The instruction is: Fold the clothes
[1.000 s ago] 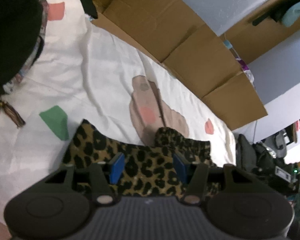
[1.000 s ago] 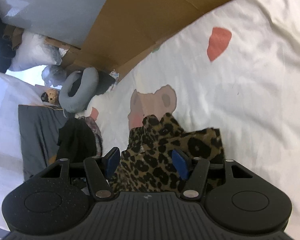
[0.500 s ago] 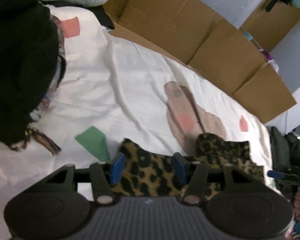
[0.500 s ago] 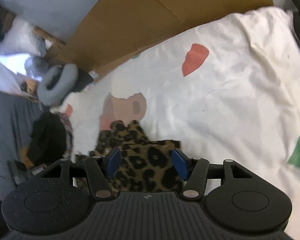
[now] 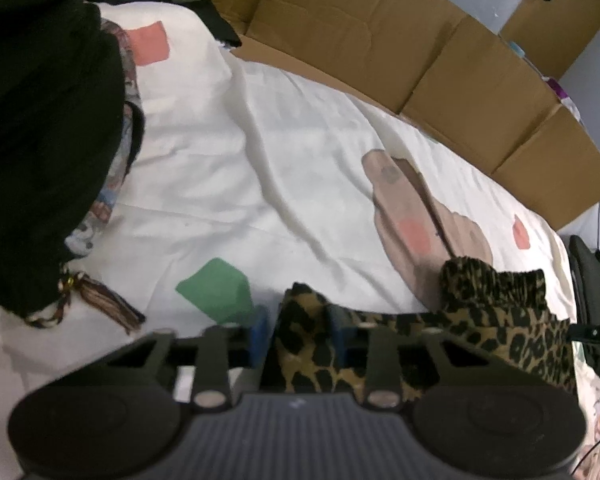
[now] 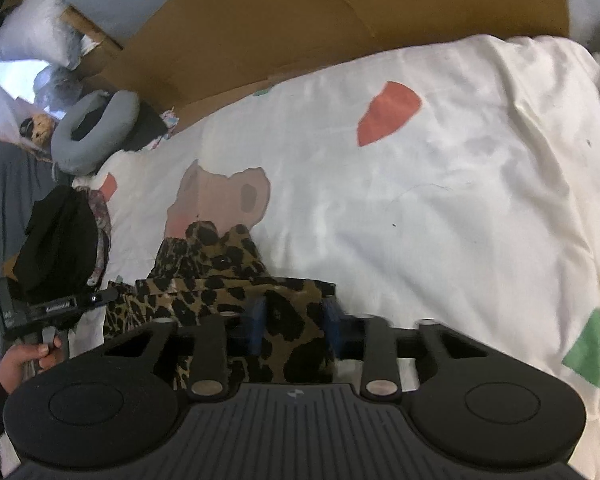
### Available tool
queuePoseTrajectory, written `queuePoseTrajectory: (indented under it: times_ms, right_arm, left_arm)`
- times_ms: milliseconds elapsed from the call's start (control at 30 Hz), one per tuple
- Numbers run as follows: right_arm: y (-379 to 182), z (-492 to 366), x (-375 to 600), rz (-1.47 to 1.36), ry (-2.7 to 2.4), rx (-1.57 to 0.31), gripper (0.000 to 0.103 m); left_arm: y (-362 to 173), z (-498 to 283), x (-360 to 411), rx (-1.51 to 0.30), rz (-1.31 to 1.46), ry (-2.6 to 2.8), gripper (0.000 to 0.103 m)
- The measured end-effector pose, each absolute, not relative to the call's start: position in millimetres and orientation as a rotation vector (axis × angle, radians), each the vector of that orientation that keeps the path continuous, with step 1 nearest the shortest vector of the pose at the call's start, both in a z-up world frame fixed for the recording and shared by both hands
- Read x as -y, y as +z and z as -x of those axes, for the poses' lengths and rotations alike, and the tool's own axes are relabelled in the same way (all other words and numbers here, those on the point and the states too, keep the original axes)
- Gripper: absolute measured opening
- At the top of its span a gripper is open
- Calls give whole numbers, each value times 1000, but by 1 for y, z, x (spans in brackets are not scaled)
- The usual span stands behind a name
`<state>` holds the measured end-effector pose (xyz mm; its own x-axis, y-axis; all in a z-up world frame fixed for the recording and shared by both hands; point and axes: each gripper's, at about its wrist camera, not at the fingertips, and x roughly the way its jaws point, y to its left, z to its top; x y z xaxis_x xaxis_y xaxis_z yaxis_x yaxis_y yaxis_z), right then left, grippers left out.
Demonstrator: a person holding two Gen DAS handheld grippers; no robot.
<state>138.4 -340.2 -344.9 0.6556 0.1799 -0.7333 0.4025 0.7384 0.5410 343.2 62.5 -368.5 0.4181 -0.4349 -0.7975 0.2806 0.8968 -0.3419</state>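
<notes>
Pinching one end of the leopard-print garment (image 5: 480, 332), the left gripper (image 5: 300, 330) has its blue pads closed onto a bunched edge of fabric, w/ cloth filling the gap between them. The right gripper (image 6: 294, 322) does the same at the other end of the leopard-print garment (image 6: 220, 280); its blue pads are drawn in on a fold of spotted cloth. From the left wrist view the garment stretches off to the right, low over the white bedsheet (image 5: 300, 168), w/ a gathered, ruffled part standing up near the sheet's tan bear print (image 5: 412, 216). From the right wrist view the gathered part lies just in front of that bear print (image 6: 220, 196).

A green patch (image 5: 216, 292) on the sheet sits just beside the left gripper. Black clothing (image 5: 40, 140) is heaped at the left side of the bed, a tassel (image 5: 100, 304) trailing from under it. Flattened cardboard (image 5: 380, 52) runs along the far edge of the bed. In the right wrist view a grey neck pillow (image 6: 96, 132) lies at the far left, and a hand (image 6: 24, 360) holds the other gripper's handle, bottom left. A red patch (image 6: 388, 112) and a green patch (image 6: 588, 348) mark the open sheet to the right.
</notes>
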Motion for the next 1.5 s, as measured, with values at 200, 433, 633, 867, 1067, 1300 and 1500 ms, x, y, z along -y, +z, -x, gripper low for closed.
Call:
queuePoseTrajectory:
  times_ms: [200, 433, 633, 867, 1067, 1300, 1500]
  right_arm:
    - [-334, -135, 338, -710, -166, -836, 1]
    - [-338, -136, 337, -712, -213, -837, 1]
    - [-348, -141, 337, -711, -246, -867, 24]
    - [-361, -149, 330, -687, -253, -911, 42]
    - [-373, -156, 319, -640, -250, -943, 42]
    - [-373, -163, 306, -563, -219, -957, 22]
    - [-373, -163, 306, -567, -206, -945, 9]
  left_arm:
    - [-362, -338, -66, -993, 147, -450, 4]
    - [-368, -342, -58, -1007, 105, -439, 14]
    - [-373, -341, -52, -1017, 19, -422, 36]
    - [-378, -341, -45, -1017, 6, -426, 37]
    - [-377, -335, -31, -1018, -64, -418, 37]
    - [-375, -333, -30, -1018, -46, -411, 33]
    - [-373, -331, -30, -1015, -21, -405, 19]
